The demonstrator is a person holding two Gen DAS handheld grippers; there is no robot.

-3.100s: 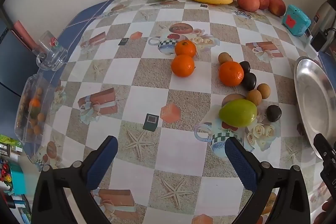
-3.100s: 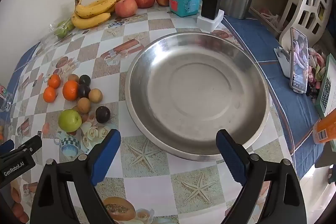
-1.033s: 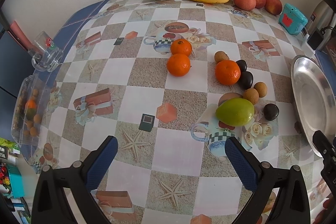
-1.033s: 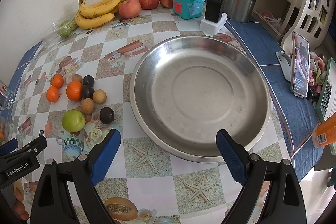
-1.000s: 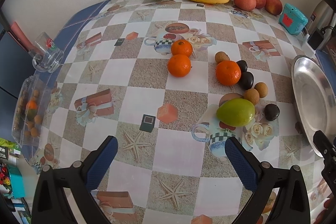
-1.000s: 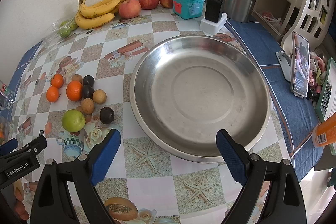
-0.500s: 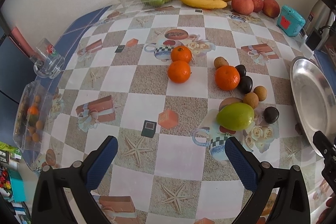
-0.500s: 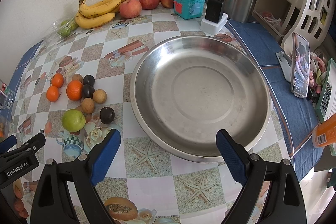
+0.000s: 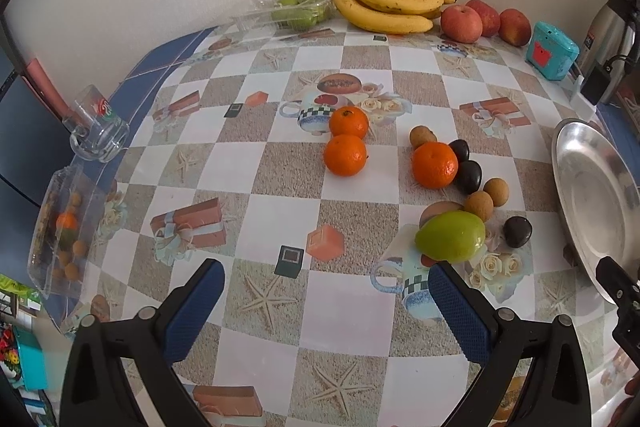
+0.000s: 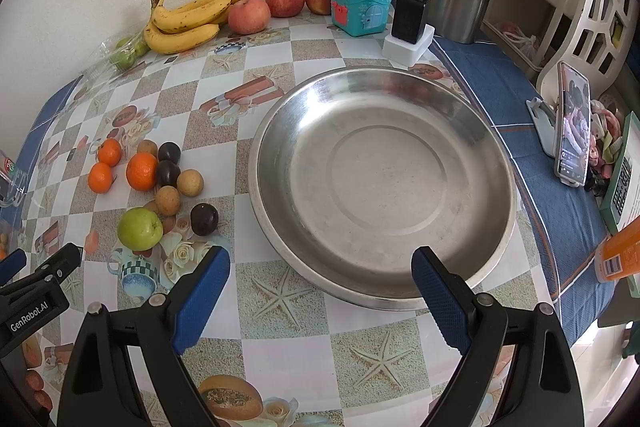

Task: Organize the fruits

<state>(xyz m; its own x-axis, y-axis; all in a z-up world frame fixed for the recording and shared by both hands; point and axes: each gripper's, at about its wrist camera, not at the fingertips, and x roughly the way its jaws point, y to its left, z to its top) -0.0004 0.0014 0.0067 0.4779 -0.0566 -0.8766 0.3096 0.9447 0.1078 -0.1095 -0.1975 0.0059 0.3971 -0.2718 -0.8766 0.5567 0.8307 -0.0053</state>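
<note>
Both the left gripper [image 9: 326,301] and right gripper [image 10: 320,283] hang spread wide, holding nothing, the green fruit [image 9: 450,237] lying left of the steel dish [image 10: 384,183].

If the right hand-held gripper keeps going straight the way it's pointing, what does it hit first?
Most likely the steel pan: the right hand-held gripper, open and empty, points at its near rim. Nothing shows between them, though depth is hard to judge in this fisheye view.

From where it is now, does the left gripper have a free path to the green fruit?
Probably yes. The left gripper is open, and the green fruit lies just ahead of its right finger with nothing between them. Small brown and dark fruits crowd its far side, so closing on it could nudge them.
</note>
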